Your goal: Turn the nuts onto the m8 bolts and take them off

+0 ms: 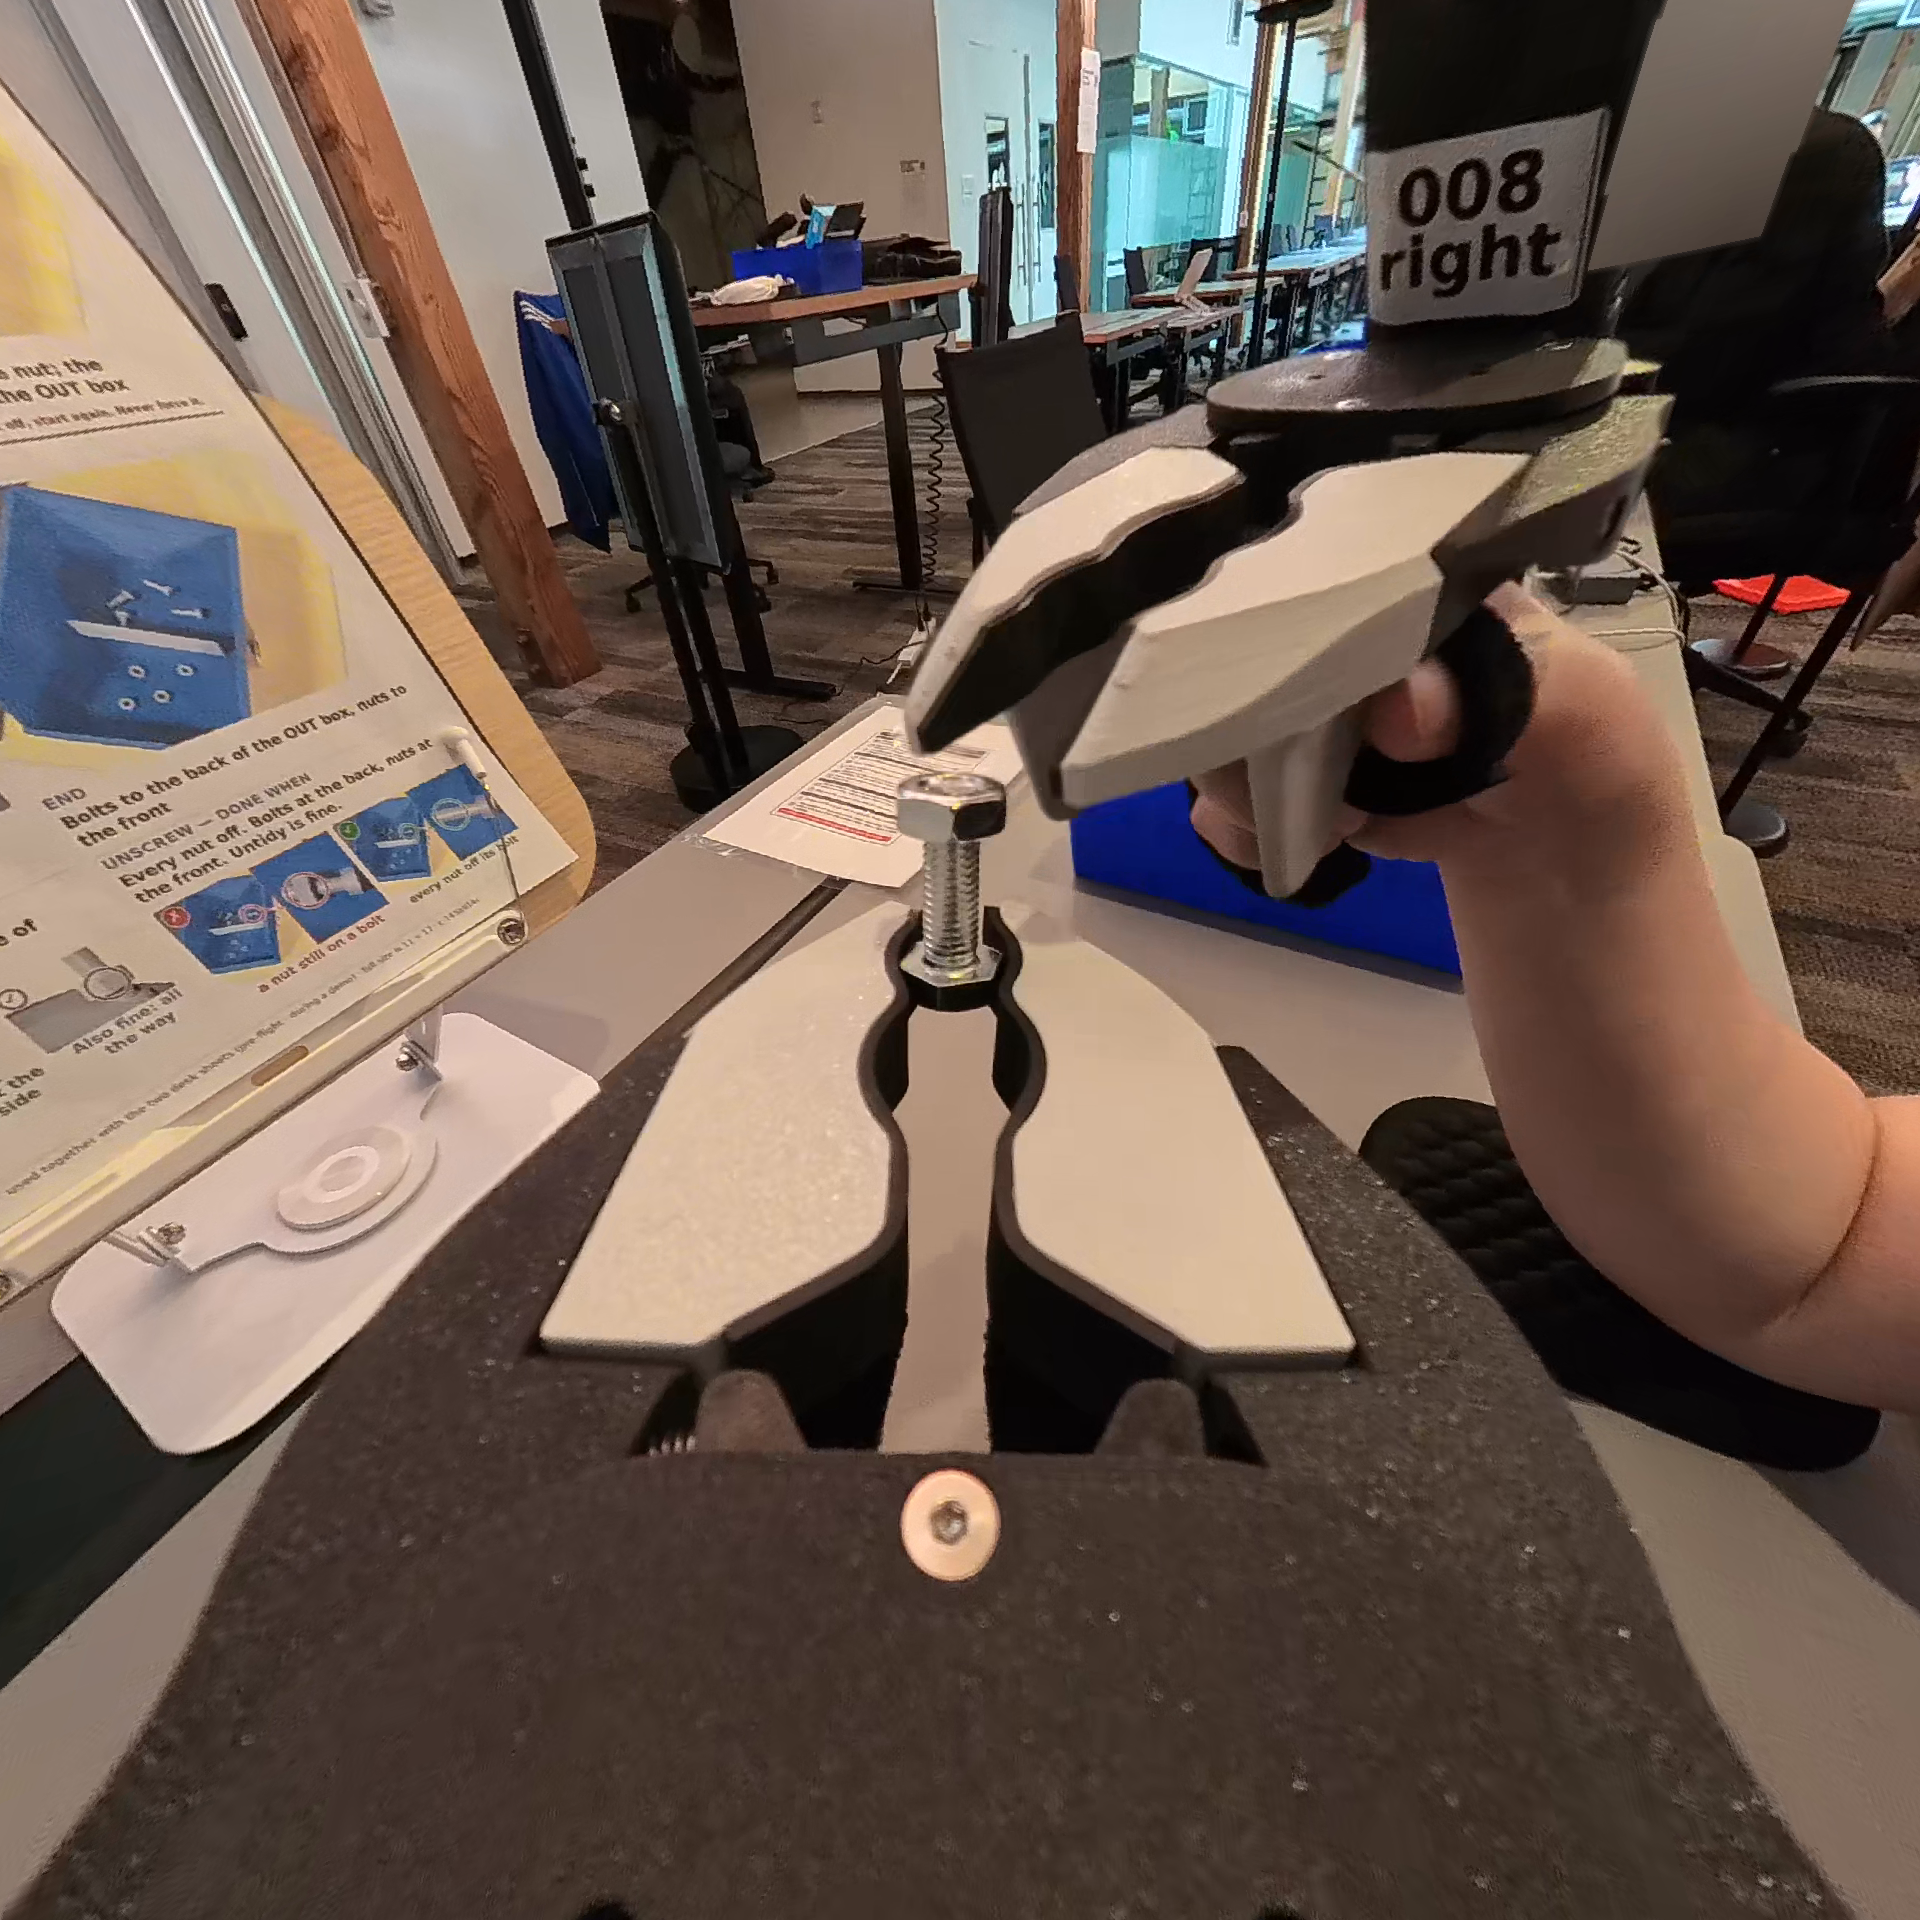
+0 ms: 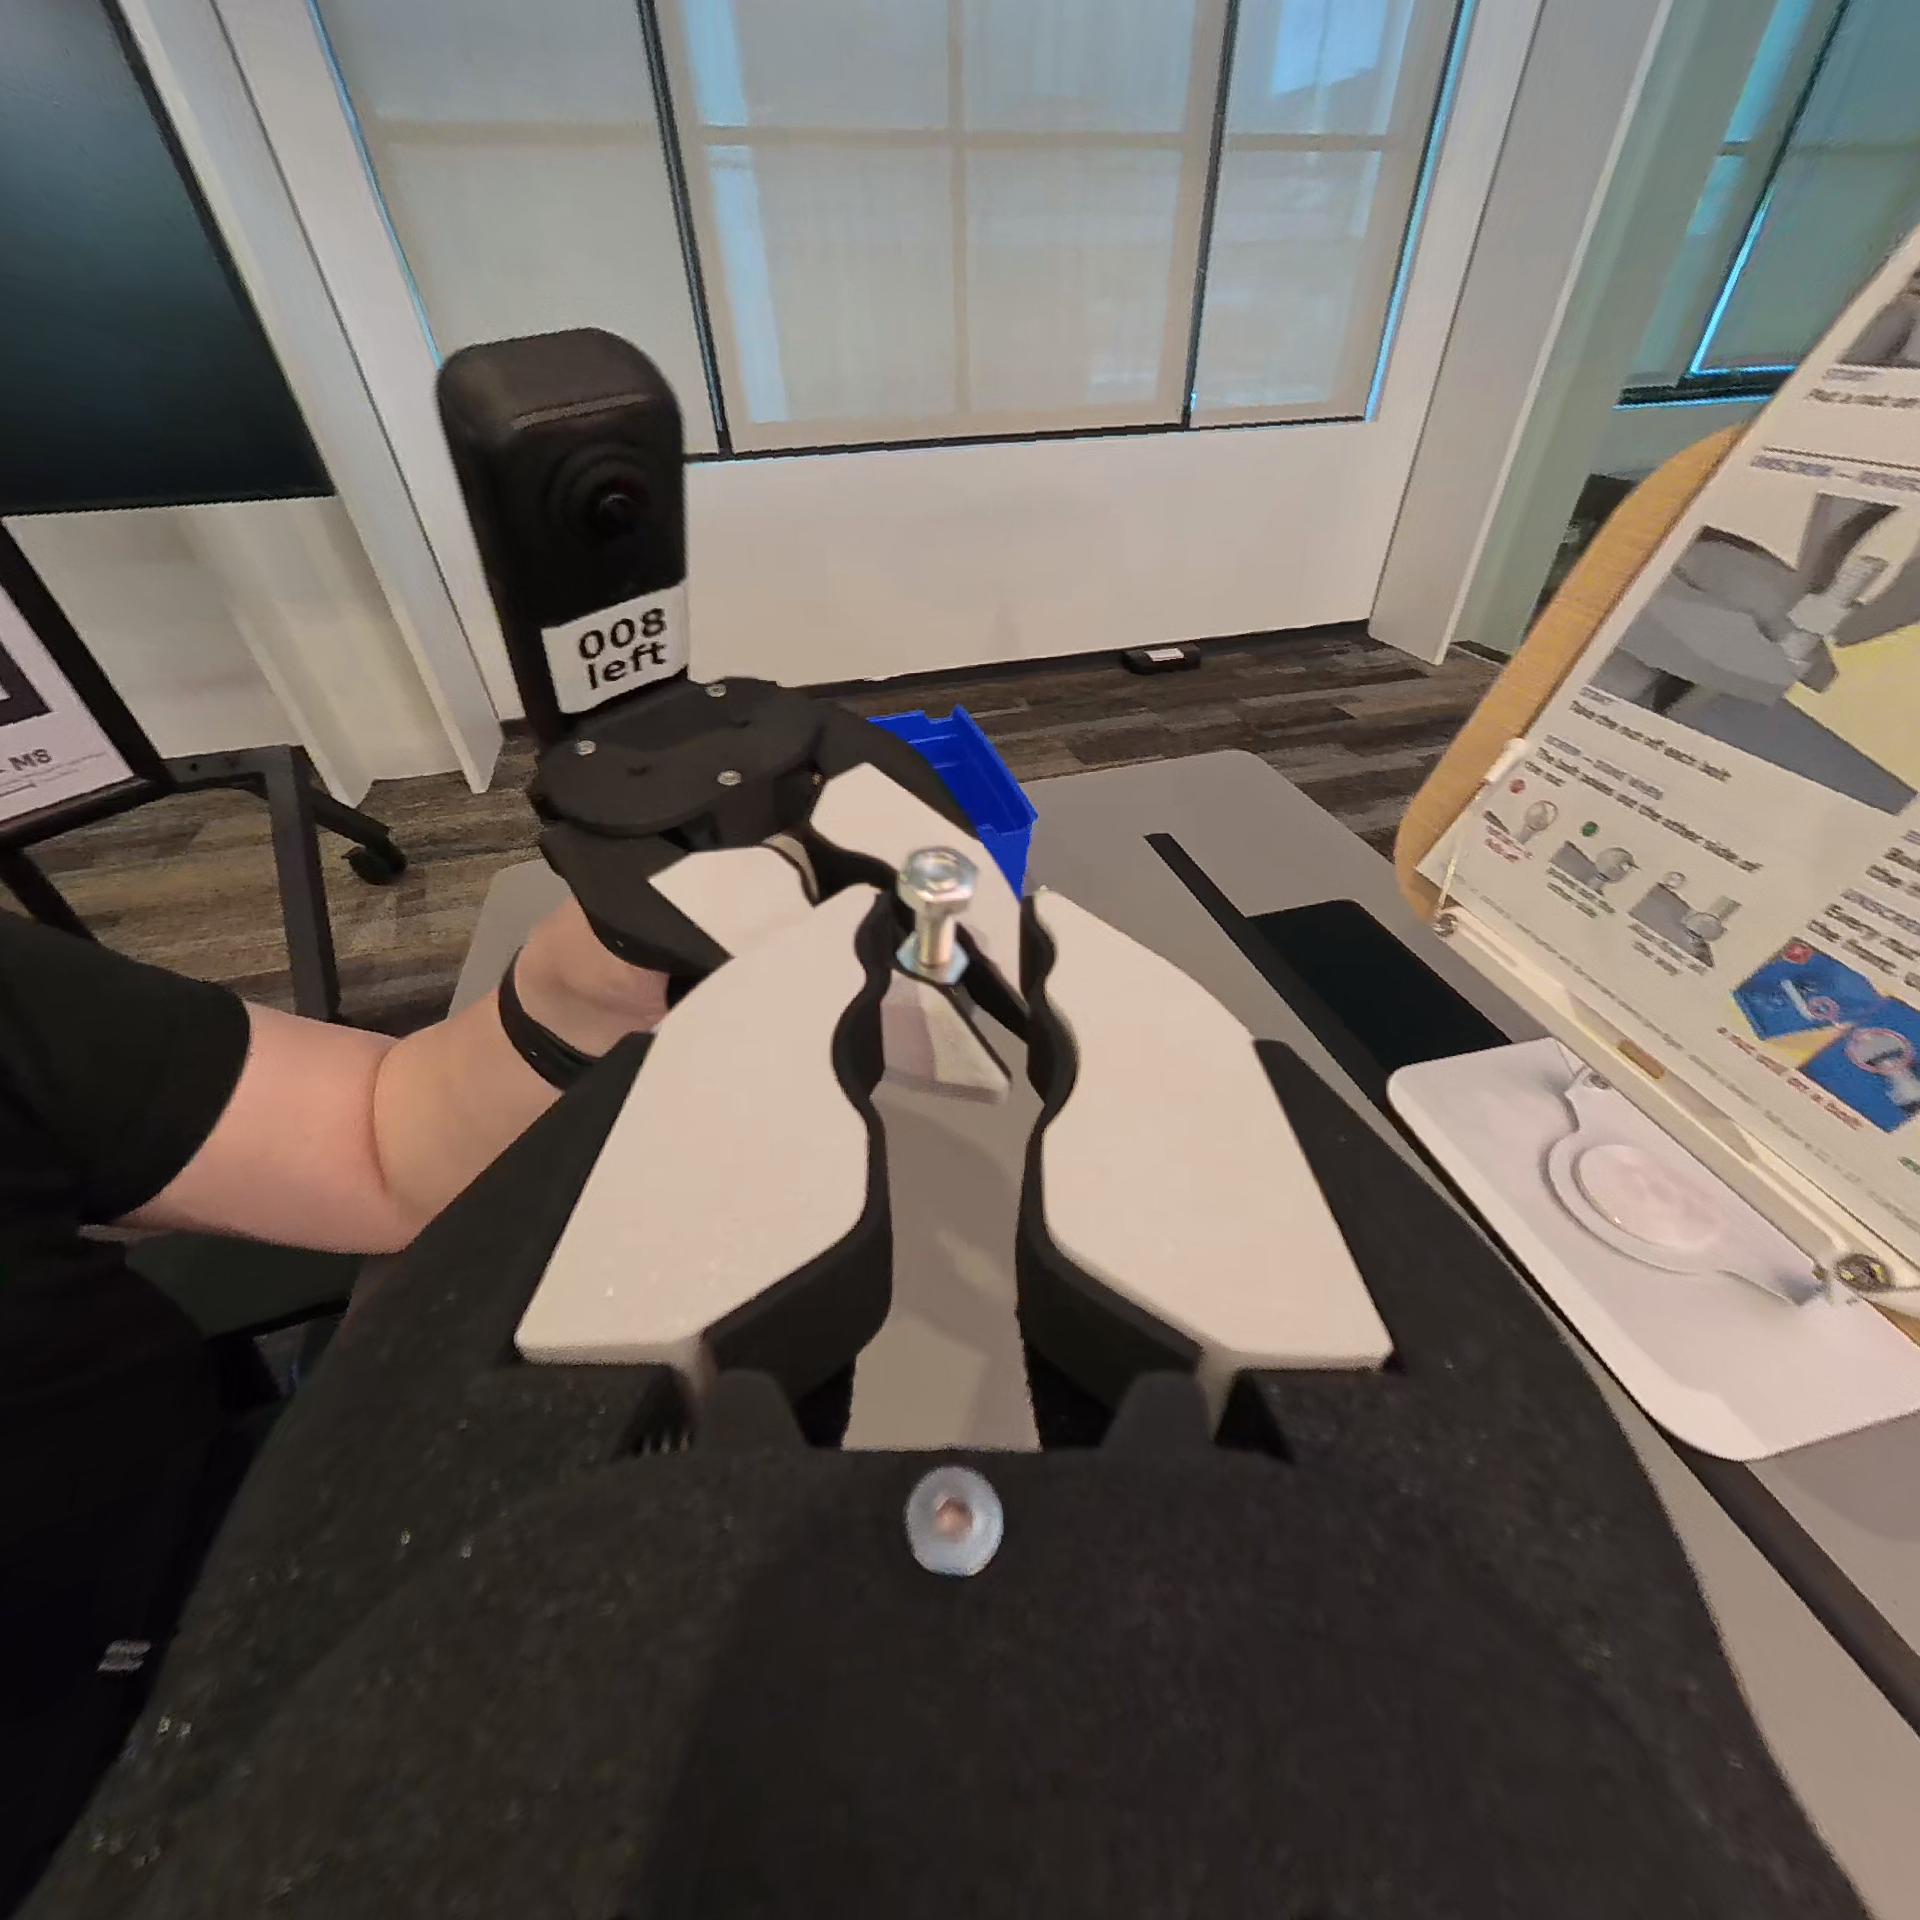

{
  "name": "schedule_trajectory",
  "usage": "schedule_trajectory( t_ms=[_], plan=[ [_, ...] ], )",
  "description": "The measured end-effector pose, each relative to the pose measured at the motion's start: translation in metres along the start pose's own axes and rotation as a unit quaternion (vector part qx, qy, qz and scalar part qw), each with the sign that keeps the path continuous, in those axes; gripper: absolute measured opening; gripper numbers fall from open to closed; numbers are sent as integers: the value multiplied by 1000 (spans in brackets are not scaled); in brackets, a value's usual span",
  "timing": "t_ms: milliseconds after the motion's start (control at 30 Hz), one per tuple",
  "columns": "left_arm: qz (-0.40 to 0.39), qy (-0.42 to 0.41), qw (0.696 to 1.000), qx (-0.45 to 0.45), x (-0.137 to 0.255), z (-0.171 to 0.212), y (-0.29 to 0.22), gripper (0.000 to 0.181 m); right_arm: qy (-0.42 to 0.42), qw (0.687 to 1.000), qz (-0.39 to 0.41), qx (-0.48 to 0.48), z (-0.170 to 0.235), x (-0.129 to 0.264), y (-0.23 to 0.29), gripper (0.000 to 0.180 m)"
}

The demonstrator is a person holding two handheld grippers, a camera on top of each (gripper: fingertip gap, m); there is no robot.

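A silver M8 bolt [image 1: 951, 894] stands upright, hex head on top, with a nut [image 1: 951, 971] threaded low on its shank. My left gripper [image 1: 953, 935] is shut on the nut and holds both above the grey table [image 1: 727, 935]. My right gripper [image 1: 987, 764] is open, tilted down, with its tips just above and beside the bolt head. In the right wrist view the bolt [image 2: 935, 914] sits between my right gripper's [image 2: 951, 914] spread fingertips, with gaps on both sides. The left gripper [image 2: 925, 971] shows there beyond them, shut on the nut [image 2: 932, 968].
A blue bin [image 1: 1247, 894] stands on the table behind the grippers, also in the right wrist view [image 2: 971, 769]. An instruction board [image 1: 260, 779] on a white base [image 1: 260, 1320] stands to one side. A black pad [image 1: 1558, 1299] and a paper sheet [image 1: 862, 800] lie on the table. Less than 4 cm separates the two grippers' tips.
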State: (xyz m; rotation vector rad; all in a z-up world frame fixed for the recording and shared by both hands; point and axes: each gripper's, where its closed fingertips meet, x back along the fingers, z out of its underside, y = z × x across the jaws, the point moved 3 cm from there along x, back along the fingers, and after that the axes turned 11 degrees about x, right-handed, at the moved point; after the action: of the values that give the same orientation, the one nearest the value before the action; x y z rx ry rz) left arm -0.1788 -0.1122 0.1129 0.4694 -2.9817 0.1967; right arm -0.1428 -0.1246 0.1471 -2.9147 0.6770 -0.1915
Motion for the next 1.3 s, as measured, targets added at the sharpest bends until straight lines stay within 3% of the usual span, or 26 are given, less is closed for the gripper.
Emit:
schedule_trajectory(
  t_ms=[1300],
  plan=[
    [4,-3,1000,-1,1,-2,-4,11,-3,1000,-4,-25,2,4,-5,23]
  ],
)
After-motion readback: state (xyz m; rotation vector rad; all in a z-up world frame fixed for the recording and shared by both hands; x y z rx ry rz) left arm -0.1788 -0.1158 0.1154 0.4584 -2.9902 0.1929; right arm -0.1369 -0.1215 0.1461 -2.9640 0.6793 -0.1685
